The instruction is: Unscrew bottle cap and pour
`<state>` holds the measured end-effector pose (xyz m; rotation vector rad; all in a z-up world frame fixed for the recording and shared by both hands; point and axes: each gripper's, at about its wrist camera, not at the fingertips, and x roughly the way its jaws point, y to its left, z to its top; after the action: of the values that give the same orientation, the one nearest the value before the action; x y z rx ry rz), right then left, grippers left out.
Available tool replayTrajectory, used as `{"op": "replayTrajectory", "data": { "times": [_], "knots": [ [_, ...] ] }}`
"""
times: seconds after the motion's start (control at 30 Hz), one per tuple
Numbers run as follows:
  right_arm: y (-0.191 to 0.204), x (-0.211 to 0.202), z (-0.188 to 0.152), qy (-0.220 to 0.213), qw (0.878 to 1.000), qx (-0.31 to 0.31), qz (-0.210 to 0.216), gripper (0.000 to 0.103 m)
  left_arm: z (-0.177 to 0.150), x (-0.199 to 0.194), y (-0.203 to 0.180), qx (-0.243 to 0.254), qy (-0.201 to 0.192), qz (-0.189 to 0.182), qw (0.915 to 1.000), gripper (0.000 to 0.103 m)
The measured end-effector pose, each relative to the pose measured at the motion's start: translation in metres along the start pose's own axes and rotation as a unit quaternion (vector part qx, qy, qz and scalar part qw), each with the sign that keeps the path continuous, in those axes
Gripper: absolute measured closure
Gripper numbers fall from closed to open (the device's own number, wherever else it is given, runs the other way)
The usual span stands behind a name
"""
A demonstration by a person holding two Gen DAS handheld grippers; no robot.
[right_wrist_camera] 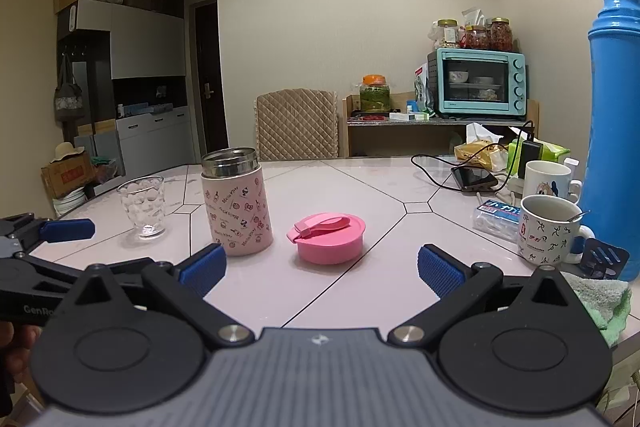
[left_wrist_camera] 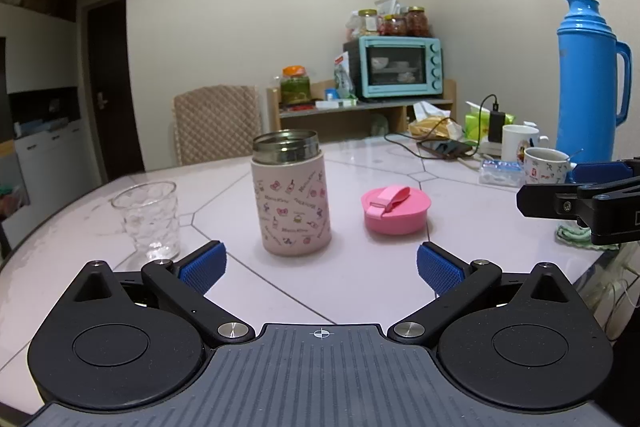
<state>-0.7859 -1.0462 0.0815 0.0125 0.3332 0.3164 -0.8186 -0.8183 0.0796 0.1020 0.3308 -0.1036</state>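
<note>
"Hello Kitty" repeats on the pink bottle (right_wrist_camera: 236, 205) (other print illegible).

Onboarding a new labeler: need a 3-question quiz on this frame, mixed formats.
1. True or false: the pink cap is screwed onto the pink bottle.
2. Multiple choice: the clear glass stands where relative to the bottle, seen from the left wrist camera? A) left of it B) right of it C) behind it
3. Fill in: the left gripper and the right gripper both hold ____.

Key:
1. False: the cap lies on the table, right of the open bottle.
2. A
3. Nothing: both are open, short of the bottle.
</note>
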Motion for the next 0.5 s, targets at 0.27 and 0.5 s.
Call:
{"op": "replayTrajectory", "data": {
  "times": [0.27,0.5],
  "knots": [
    [-0.0004,0.0007,-0.0026,0.005,1.0,0.0,-0.001,0.0,-0.0009,0.0009,-0.0012,-0.001,0.001,-0.003,1.0,0.0],
    [-0.0018,0.0009,-0.0048,0.006,1.0,0.001,-0.003,0.0,-0.001,0.0005,-0.0008,-0.003,-0.001,-0.003,1.0,0.0]
  ]
}}
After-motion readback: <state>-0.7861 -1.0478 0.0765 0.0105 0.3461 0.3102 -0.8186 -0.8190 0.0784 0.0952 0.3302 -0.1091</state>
